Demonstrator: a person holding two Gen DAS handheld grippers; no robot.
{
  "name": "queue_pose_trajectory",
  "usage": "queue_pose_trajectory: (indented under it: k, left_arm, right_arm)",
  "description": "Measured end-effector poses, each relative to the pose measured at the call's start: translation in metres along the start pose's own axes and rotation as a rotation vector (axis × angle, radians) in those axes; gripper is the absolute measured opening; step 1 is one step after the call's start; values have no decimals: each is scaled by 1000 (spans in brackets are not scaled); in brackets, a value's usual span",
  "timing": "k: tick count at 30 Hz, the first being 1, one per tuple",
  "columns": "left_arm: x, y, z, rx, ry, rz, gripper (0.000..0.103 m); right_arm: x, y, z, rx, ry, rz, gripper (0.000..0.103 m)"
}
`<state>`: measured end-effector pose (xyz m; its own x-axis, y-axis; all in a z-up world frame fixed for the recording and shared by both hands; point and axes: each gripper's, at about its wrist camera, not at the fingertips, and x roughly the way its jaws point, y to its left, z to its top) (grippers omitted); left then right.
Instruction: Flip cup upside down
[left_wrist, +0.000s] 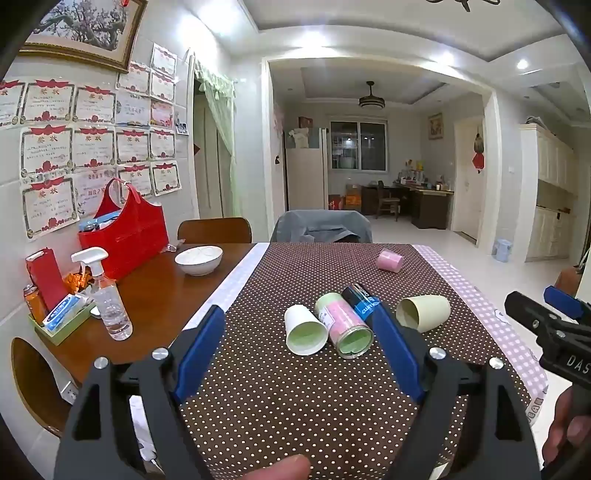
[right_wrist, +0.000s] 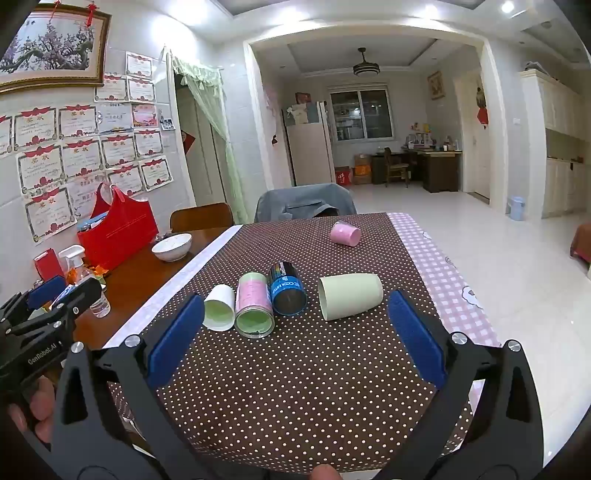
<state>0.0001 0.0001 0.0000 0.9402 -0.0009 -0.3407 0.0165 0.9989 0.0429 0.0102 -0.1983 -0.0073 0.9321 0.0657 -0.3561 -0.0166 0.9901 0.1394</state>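
Observation:
Several cups lie on their sides on the brown dotted tablecloth (left_wrist: 295, 398) (right_wrist: 295, 387). A white cup (left_wrist: 304, 329) (right_wrist: 220, 307), a pink-and-green cup (left_wrist: 345, 325) (right_wrist: 254, 304) and a black-and-blue cup (left_wrist: 362, 298) (right_wrist: 287, 294) lie side by side. A pale green cup (left_wrist: 424, 312) (right_wrist: 349, 295) lies to their right. A pink cup (left_wrist: 389, 260) (right_wrist: 345, 233) lies farther back. My left gripper (left_wrist: 301, 314) is open and empty, short of the cups. My right gripper (right_wrist: 295, 301) is open and empty, also short of them.
On the bare wooden table to the left stand a white bowl (left_wrist: 198, 260) (right_wrist: 172, 246), a red bag (left_wrist: 127, 230) (right_wrist: 116, 230), a spray bottle (left_wrist: 107, 295) and a small tray of items (left_wrist: 62, 321). Chairs (left_wrist: 321, 226) (right_wrist: 304, 202) stand at the far end.

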Motion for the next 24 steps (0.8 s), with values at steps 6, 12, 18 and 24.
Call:
queue_pose_trajectory:
  k: [6, 12, 18, 24]
  left_arm:
    - [0, 0, 0, 2, -2, 0, 81]
    - [0, 0, 0, 3, 0, -1, 81]
    - [-3, 0, 4, 5, 0, -2, 81]
    - [1, -2, 7, 7, -1, -4, 81]
  right_arm:
    - [-1, 0, 0, -1, 0, -1, 97]
    - [-7, 0, 3, -4, -5, -1, 97]
    - [2, 0, 0, -6, -2, 1, 97]
    - [2, 3, 1, -8, -5, 0, 97]
